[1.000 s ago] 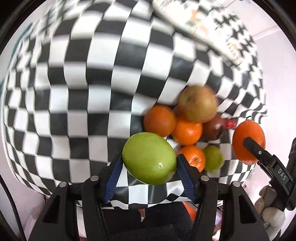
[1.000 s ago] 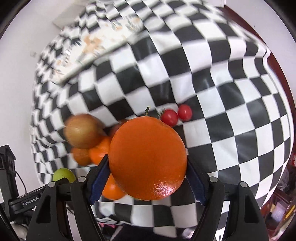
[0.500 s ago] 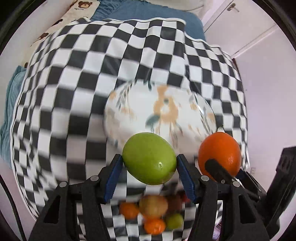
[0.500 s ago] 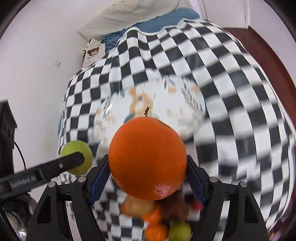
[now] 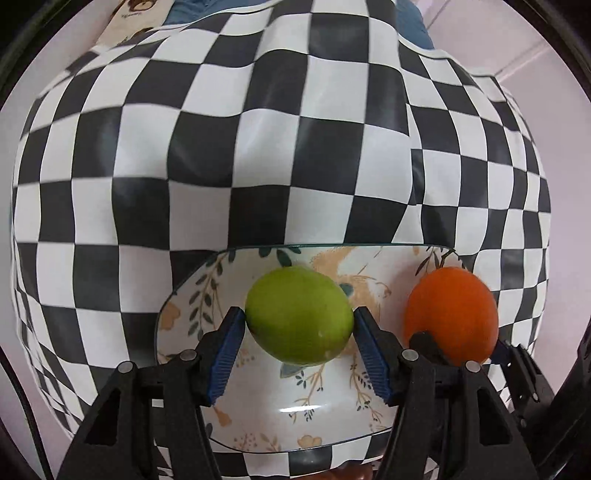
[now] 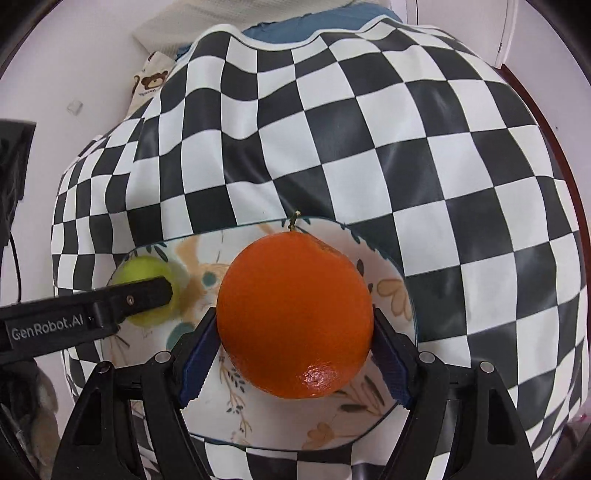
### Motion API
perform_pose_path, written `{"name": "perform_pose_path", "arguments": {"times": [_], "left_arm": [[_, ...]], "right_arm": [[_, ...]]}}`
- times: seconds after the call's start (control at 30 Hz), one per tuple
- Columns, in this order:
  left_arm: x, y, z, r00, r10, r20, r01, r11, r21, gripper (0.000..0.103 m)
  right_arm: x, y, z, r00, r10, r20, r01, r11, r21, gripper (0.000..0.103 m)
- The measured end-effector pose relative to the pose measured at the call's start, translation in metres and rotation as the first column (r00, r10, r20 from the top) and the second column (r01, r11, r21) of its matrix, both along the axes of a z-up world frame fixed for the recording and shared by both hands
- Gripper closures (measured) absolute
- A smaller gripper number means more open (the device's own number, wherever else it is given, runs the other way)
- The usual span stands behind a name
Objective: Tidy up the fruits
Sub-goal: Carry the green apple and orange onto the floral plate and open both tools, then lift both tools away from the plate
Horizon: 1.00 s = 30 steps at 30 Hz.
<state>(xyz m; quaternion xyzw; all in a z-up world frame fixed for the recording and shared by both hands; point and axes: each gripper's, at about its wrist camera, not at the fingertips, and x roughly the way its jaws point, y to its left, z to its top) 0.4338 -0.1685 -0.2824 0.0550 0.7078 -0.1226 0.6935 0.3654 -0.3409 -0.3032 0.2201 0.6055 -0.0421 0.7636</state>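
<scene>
I hold a hand-held gripper in each hand, both over a floral plate (image 5: 192,306) on a black-and-white checkered cloth (image 5: 221,147).

My left hand-held gripper (image 5: 298,334) is clamped on a green fruit (image 5: 299,314). Its two blue-padded fingers (image 5: 225,354) press against the fruit's left and right sides. The fruit is smooth, oval and yellowish green. It sits above the middle of the plate; I cannot tell whether it touches the plate.

My right hand-held gripper (image 6: 293,354) is clamped on a large orange (image 6: 295,314). Blue pads grip it on both sides, and a short stem (image 6: 293,219) sticks up from its top. The orange is over the right half of the plate, near the far rim (image 6: 325,221).

In the left wrist view the orange (image 5: 450,314) appears just to the right of the green fruit, the two side by side and apart. In the right wrist view the green fruit (image 6: 144,273) shows at the left, slightly blurred, partly covered by a black finger of the left hand-held gripper (image 6: 144,295) marked "GenRobot.AI".

The plate is white with a dark thin rim, painted with tan flowers and dark green leafy sprigs. The cloth drapes in soft folds over the surface under it. Beyond its far edge is blue fabric (image 6: 280,26) and a cream cloth printed with a brown bear (image 6: 151,83). Pale walls surround the scene.
</scene>
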Motion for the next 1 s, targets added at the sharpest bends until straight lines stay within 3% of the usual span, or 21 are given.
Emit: {"name": "perform_pose_path", "arguments": {"times": [0.1,0.2,0.23,0.27,0.5,0.7,1.0], "left_arm": [[0.005,0.0,0.001,1.0,0.015,-0.016,-0.016,1.0,-0.01,0.044],[0.007,0.003,0.006,0.999,0.033,-0.031,-0.034,0.999,-0.039,0.021],[0.007,-0.001,0.006,0.999,0.035,-0.023,-0.036,0.999,-0.04,0.017],[0.004,0.001,0.009,0.999,0.034,-0.008,-0.034,0.999,-0.034,0.016],[-0.022,0.026,0.032,0.997,0.034,0.067,-0.034,0.999,-0.007,0.016],[-0.069,0.047,0.05,0.99,0.024,0.142,-0.027,0.999,0.018,0.016],[-0.127,0.057,0.09,0.97,0.026,0.24,-0.035,0.999,0.03,0.016]], "right_arm": [[0.004,-0.004,-0.003,1.0,0.011,-0.017,-0.011,1.0,0.017,0.022],[-0.001,-0.006,-0.005,0.999,0.022,-0.034,-0.021,0.999,0.031,0.021],[-0.002,-0.007,-0.001,0.999,0.022,-0.024,-0.021,1.0,0.021,0.013],[-0.002,-0.008,0.001,1.0,0.023,-0.008,-0.023,1.0,0.011,0.008],[-0.02,-0.02,0.021,1.0,0.017,-0.001,-0.017,0.998,-0.059,0.007],[-0.06,-0.015,0.053,1.0,0.023,0.004,-0.022,0.99,-0.142,0.007],[-0.112,0.03,0.107,0.998,0.038,0.041,-0.028,0.973,-0.231,0.007]]}}
